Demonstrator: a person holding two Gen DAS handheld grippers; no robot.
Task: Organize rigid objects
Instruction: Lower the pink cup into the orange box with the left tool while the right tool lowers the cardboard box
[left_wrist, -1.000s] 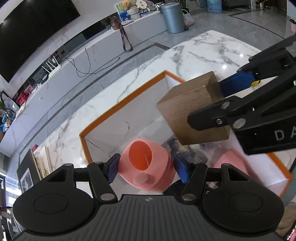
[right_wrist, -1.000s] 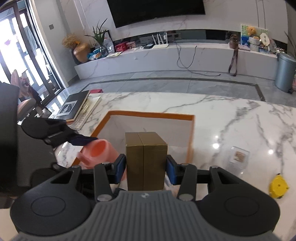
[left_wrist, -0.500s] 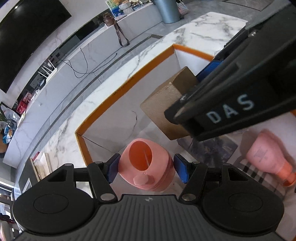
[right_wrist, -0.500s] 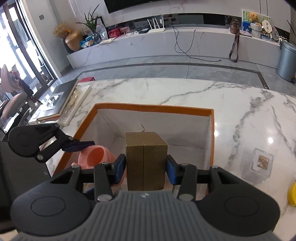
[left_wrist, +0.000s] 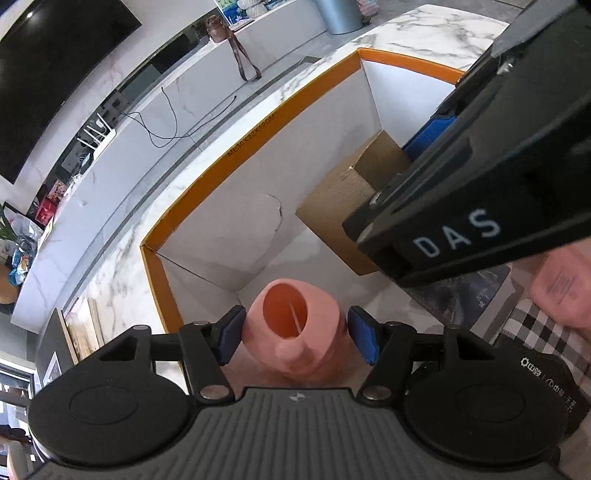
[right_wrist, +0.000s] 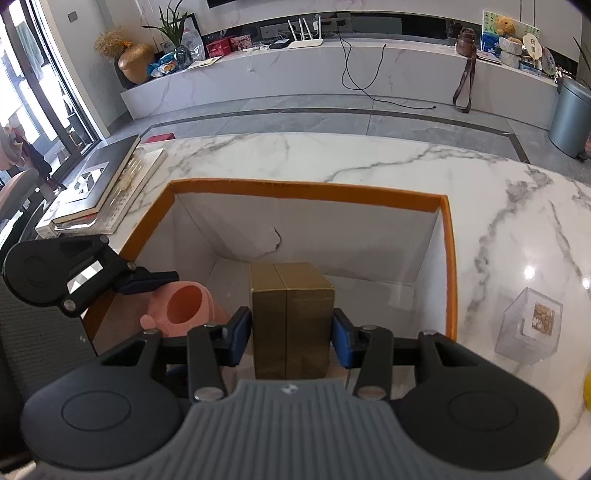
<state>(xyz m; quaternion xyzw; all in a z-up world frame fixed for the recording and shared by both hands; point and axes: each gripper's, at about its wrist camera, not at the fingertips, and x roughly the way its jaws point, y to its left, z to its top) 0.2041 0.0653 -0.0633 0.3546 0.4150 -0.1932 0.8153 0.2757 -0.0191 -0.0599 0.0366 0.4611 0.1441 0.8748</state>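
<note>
Left wrist view: the left gripper (left_wrist: 295, 338), black plastic with blue rubber pads, pinches a smooth pink plastic watering can with a round open mouth (left_wrist: 293, 328) between its two fingers. The can has a soft matte skin and a small rounded knob at 6 o'clock of its mouth. It hangs inside the white cardboard box with an orange rim (left_wrist: 255, 133), close to the box's corner at 9 o'clock. At 2 o'clock the right gripper (left_wrist: 413, 166) reaches in, its black body printed with pale letters, and it holds a brown rectangular box with a fine woven-looking texture (left_wrist: 340, 210). On the box floor at 3 o'clock lie a dark printed flat item (left_wrist: 476, 291), a checked black-and-white piece (left_wrist: 532, 325) and a blurred pink bottle (left_wrist: 561, 291).

In the right wrist view the right gripper (right_wrist: 291, 334) clamps the brown box (right_wrist: 291, 317) on both sides; it stands upright, with a straight seam down the middle, low within the cardboard box (right_wrist: 306, 192). At 9 o'clock the left gripper (right_wrist: 173, 291) carries the pink can (right_wrist: 184, 312). The far inner wall shows a small tear. The box rests on a glossy white marble table with grey veins (right_wrist: 369, 155). At 3 o'clock stands a clear acrylic cube (right_wrist: 528, 325), at 10 o'clock a stack of flat books (right_wrist: 99, 184).
</note>
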